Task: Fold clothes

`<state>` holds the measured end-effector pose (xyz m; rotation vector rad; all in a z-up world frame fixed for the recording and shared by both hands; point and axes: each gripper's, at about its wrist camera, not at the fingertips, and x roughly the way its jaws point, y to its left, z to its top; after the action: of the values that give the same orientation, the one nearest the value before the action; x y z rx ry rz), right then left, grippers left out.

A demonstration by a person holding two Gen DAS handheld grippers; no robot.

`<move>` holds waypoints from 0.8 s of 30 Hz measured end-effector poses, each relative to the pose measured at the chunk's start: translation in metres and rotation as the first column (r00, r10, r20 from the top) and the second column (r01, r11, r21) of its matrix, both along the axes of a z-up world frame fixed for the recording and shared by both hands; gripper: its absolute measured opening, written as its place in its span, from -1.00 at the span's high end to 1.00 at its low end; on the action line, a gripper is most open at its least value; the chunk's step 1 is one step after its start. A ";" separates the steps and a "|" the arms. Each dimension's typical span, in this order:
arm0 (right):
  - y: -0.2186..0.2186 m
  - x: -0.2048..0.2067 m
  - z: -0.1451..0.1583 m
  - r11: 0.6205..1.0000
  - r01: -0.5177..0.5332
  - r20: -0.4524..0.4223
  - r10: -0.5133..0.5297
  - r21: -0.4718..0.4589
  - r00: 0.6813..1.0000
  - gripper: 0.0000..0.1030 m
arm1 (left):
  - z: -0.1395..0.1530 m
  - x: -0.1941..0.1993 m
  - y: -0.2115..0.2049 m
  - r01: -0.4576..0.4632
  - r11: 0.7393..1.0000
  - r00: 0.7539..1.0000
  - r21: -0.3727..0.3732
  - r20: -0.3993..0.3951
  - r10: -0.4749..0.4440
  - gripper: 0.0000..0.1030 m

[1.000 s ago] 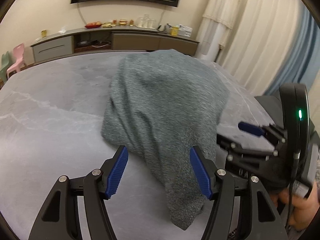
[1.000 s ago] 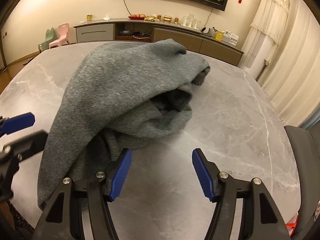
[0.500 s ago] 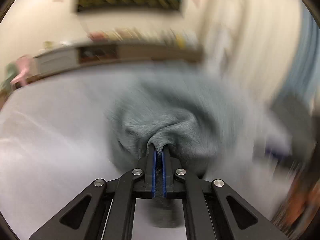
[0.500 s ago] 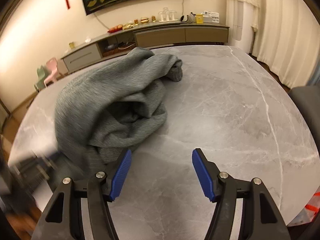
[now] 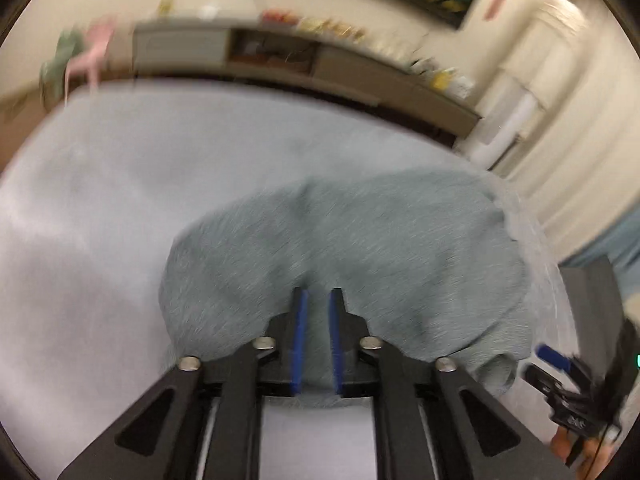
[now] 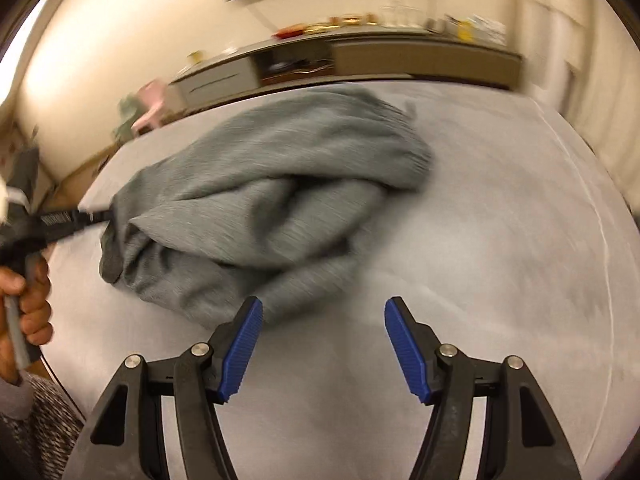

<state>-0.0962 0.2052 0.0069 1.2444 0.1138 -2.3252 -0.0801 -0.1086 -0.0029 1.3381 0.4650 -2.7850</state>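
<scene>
- Grey knit garment (image 6: 272, 200) bunched in a soft heap on the marble desk (image 6: 500, 240), unfolded.
- Left gripper (image 5: 316, 300) at the heap's near edge, jaws opening, cloth lying in the narrow gap, no longer pinched.
- Right gripper (image 6: 324, 312) gaping and opening wider, nothing between the pads, just beside the heap.
- Likely light, limp, stretchy, clingy rather than slippery; best taken at a hem or cuff edge, not the bulk.
</scene>
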 end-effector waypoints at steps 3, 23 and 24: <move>-0.032 -0.022 -0.018 0.999 -0.053 0.045 0.052 0.010 0.998 -0.36 | 0.003 -0.006 0.022 0.050 0.995 0.998 -0.087 -0.028 -0.053 0.45; 0.092 -0.036 0.009 0.929 0.278 0.169 -0.241 -0.245 0.956 0.19 | 0.009 -0.050 0.179 0.414 0.867 0.902 -0.276 -0.003 -0.432 -0.11; 0.084 -0.034 0.008 0.939 0.260 0.160 -0.228 -0.223 0.960 0.18 | 0.004 -0.062 0.198 0.456 0.838 0.883 -0.300 0.028 -0.469 -0.13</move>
<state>-0.1299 0.2887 0.0150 1.3446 -0.3812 -2.3637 -0.1417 0.0892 0.0016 1.4736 -0.3287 -3.0847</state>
